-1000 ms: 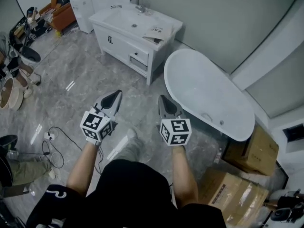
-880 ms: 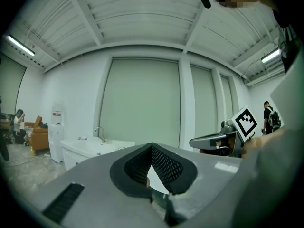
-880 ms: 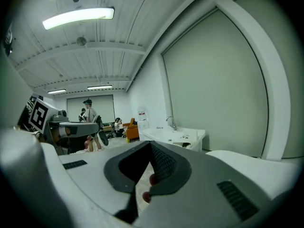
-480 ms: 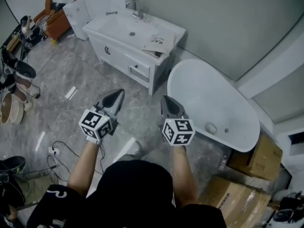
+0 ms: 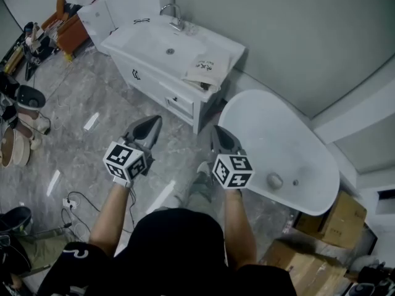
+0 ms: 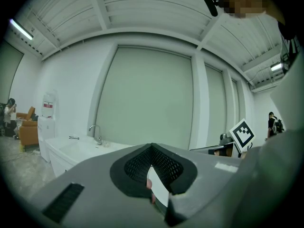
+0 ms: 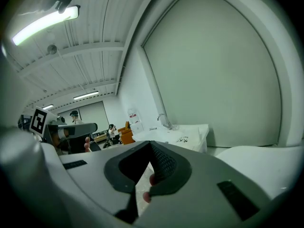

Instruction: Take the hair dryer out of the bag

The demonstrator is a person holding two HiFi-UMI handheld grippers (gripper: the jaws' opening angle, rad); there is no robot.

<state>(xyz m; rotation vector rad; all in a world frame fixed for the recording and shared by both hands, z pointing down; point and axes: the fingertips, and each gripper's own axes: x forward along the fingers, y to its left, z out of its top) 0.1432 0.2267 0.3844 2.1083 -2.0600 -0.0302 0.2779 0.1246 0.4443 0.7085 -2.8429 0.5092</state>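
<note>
Grey marbled stone covers the floor (image 5: 92, 97). Over it the person holds both tools out in front, side by side and apart from each other. The left tongs (image 5: 153, 120) are clenched, and the left gripper view shows the two dark pads meeting in a closed point with nothing caught between them. The right tongs (image 5: 216, 130) are clenched in the same way and likewise carry nothing. Each bears its marker cube (image 5: 125, 160) close to the hand.

Farther off stands a white vanity. Its worktop (image 5: 223, 42) has a sunken basin (image 5: 157, 42) with a tap (image 5: 172, 9) at the far edge. The bag (image 5: 205, 70), white with a little dark print, lies slumped on the right end of that worktop, at the near right corner and reaching the edge. It is well apart from both tongs, beyond them and roughly in line with the gap between the two. The hair dryer itself cannot be made out, since only the outside of the bag shows.

Just right of the vanity sits a white bathtub (image 5: 278, 140), and cardboard boxes (image 5: 333, 211) stand at its near right. A thin black cable (image 5: 77, 199) trails on the floor at the near left.
</note>
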